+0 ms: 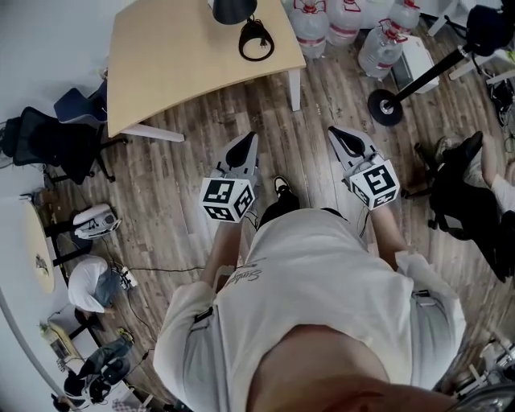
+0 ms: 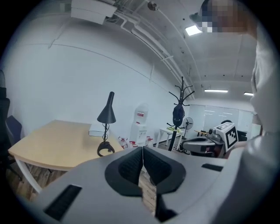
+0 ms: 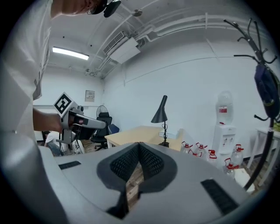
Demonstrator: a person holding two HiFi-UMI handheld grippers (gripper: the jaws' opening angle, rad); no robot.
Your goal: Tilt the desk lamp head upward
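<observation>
A black desk lamp stands near the far edge of a light wooden table (image 1: 177, 64). Its cone head (image 1: 233, 10) points down above a ring-shaped base (image 1: 256, 40). The left gripper view shows the lamp (image 2: 107, 114) upright on the table, well ahead of the jaws. In the right gripper view the lamp (image 3: 160, 113) stands further off. My left gripper (image 1: 248, 138) and right gripper (image 1: 336, 131) hover over the wooden floor, short of the table. Both are shut and hold nothing, as their own views confirm for the left gripper (image 2: 142, 151) and the right gripper (image 3: 139, 146).
Several water bottles (image 1: 346, 24) crowd the floor right of the table. A stand with a round black base (image 1: 385, 105) is further right. Office chairs (image 1: 48, 141) sit left of the table. A coat rack (image 2: 179, 109) and water dispenser (image 2: 140, 122) stand beyond it.
</observation>
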